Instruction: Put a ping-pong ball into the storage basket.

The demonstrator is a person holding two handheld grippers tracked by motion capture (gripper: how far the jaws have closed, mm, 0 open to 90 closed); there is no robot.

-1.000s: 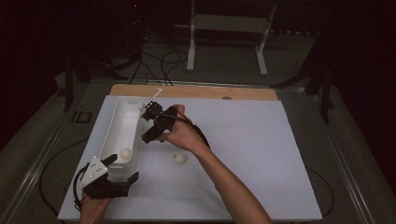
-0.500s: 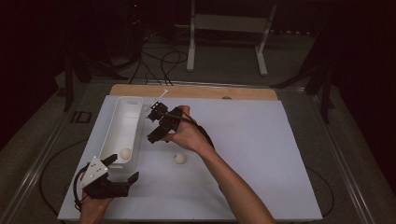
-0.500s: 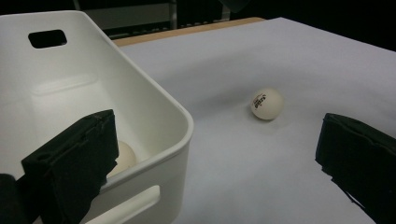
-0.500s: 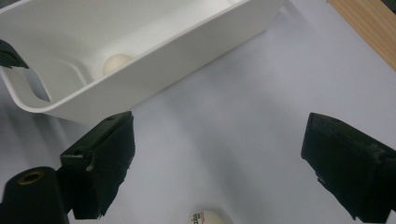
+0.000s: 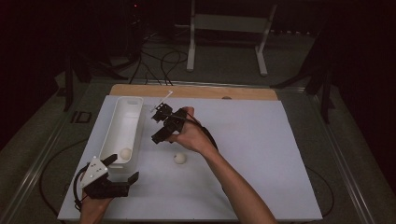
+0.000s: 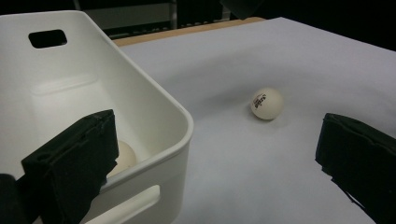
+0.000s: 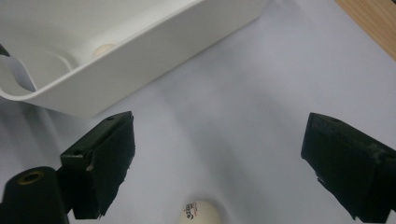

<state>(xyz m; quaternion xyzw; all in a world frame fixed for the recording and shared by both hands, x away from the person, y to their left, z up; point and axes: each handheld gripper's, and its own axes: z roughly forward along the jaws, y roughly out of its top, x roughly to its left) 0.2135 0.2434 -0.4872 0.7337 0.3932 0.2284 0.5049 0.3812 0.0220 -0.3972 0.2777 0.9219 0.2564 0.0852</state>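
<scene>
With one small white ping-pong ball (image 5: 125, 153) already lying in the near end of the long white plastic bin (image 5: 132, 103), I read the job as getting the second white ball with a red logo (image 5: 179, 158) in there too; it sits loose on the white table sheet (image 5: 261, 154), just beside the bin and apart from it. My right gripper (image 5: 163, 125) hangs above the sheet between bin and ball, jaws spread wide, nothing in them; in the right gripper view the ball (image 7: 198, 213) sits low between the jaws, below the pads. My left gripper (image 5: 120, 171) is released too, one jaw inside the bin's near end wall, one outside, not clamped. Risks as I judge them: the ball is light and round, so a jaw tip clipping it on descent would send it rolling off across the sheet; closing off-centre would squirt it out; with the bin unclamped, a bump from the right hand (image 5: 191, 137) could shift it.
</scene>
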